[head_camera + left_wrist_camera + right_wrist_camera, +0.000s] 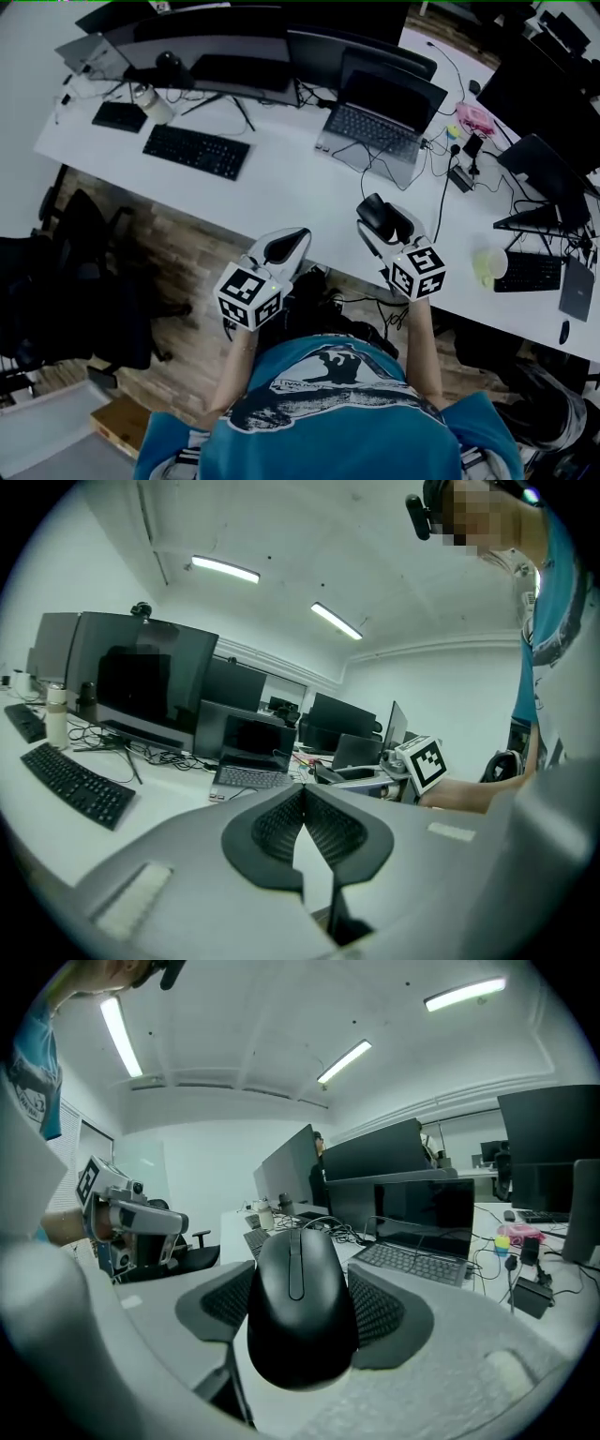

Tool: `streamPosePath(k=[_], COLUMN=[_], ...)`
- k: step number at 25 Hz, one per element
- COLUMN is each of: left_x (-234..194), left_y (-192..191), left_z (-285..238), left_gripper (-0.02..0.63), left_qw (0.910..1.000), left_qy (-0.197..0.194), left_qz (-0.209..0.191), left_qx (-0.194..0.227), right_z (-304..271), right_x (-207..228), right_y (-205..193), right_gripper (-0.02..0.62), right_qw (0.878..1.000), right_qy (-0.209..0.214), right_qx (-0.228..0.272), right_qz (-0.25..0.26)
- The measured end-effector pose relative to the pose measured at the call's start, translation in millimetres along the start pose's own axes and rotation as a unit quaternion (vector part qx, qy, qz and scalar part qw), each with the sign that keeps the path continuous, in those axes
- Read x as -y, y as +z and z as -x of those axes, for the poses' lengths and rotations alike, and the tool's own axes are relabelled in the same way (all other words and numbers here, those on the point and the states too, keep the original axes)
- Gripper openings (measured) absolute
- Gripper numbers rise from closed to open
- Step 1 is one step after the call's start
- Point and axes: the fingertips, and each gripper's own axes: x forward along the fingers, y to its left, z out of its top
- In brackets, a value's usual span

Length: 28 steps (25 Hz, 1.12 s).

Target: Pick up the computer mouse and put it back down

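A black computer mouse (300, 1302) sits clamped between the ribbed pads of my right gripper (300, 1307), its wheel facing away from the camera. In the head view the same mouse (377, 214) is held up above the near edge of the white desk (281, 183), with my right gripper (382, 223) shut on it. My left gripper (283, 249) hangs beside it at the desk's front edge. Its pads (281, 822) meet at the tips with nothing between them in the left gripper view, where my left gripper (302, 799) is shut.
An open laptop (384, 117) with trailing cables stands just beyond the mouse. A black keyboard (195, 150) lies at the left, monitors (216, 47) line the back. A green cup (489, 267) and a second keyboard (530, 272) are at the right. Office chairs (66, 272) stand on the wooden floor.
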Motion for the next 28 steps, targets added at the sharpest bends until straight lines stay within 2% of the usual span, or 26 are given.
streamPosePath(k=[5, 11, 21, 28], left_x=[-22.8, -49.2, -75.6, -86.0], left_y=[-1.7, -0.5, -6.5, -9.8], left_z=[22.6, 41.5, 64.7, 76.4], left_gripper=[0.014, 0.014, 0.014, 0.014], left_qw=[0.9989, 0.9956, 0.9897, 0.9859], left_qy=[0.045, 0.087, 0.135, 0.158], left_qz=[0.012, 0.024, 0.039, 0.047], left_qx=[0.01, 0.022, 0.028, 0.029], right_z=[-38.2, -95.7, -179.3, -197.5], right_x=[-16.7, -33.2, -47.6, -44.4], right_y=[2.8, -16.1, -95.1, -139.5], right_gripper=[0.308, 0.308, 0.308, 0.308], right_qw=[0.999, 0.995, 0.98, 0.968], right_qy=[0.037, 0.071, 0.098, 0.092], right_qx=[-0.015, -0.06, -0.167, -0.227], right_qz=[0.012, 0.025, 0.044, 0.06])
